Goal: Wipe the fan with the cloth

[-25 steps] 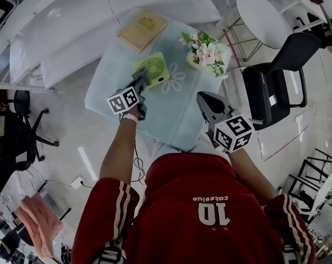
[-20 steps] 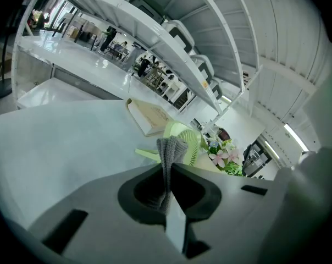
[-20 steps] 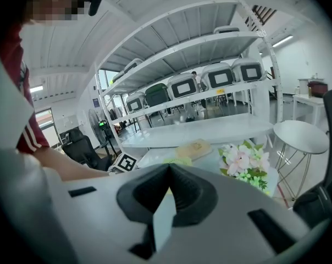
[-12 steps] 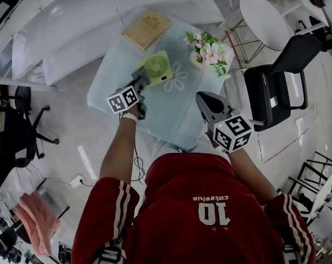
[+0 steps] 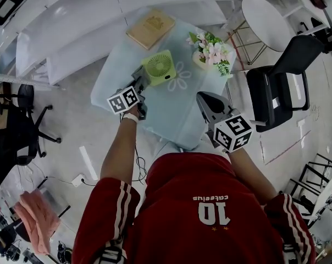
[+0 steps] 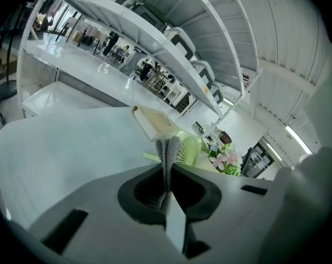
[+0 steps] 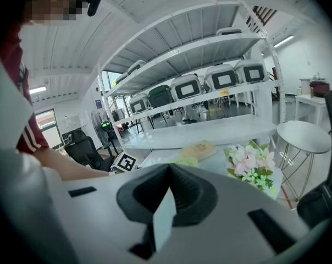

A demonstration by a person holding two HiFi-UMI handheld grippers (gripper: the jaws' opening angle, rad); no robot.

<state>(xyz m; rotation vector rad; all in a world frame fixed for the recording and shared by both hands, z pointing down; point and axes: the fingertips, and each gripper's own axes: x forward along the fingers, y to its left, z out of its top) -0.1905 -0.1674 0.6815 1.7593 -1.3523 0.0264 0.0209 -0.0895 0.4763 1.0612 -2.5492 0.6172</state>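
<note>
A small green fan (image 5: pixel 158 67) stands on the pale glass table (image 5: pixel 180 122). My left gripper (image 5: pixel 139 78) is just left of the fan, close to it, shut on a grey knitted cloth (image 6: pixel 169 149). In the left gripper view the cloth sticks up out of the closed jaws, with the fan (image 6: pixel 189 150) right behind it. I cannot tell whether cloth and fan touch. My right gripper (image 5: pixel 202 98) hangs over the table's near right part, shut with nothing in it. The right gripper view shows the fan (image 7: pixel 182 161) further off.
A tan book (image 5: pixel 150 27) lies at the table's far side and a pot of pink flowers (image 5: pixel 212 53) at the far right. A black office chair (image 5: pixel 278 89) and a round white side table (image 5: pixel 267 12) stand to the right; white shelving (image 5: pixel 72 21) lies behind.
The head view has shifted slightly. Both grippers keep their places relative to the table and fan.
</note>
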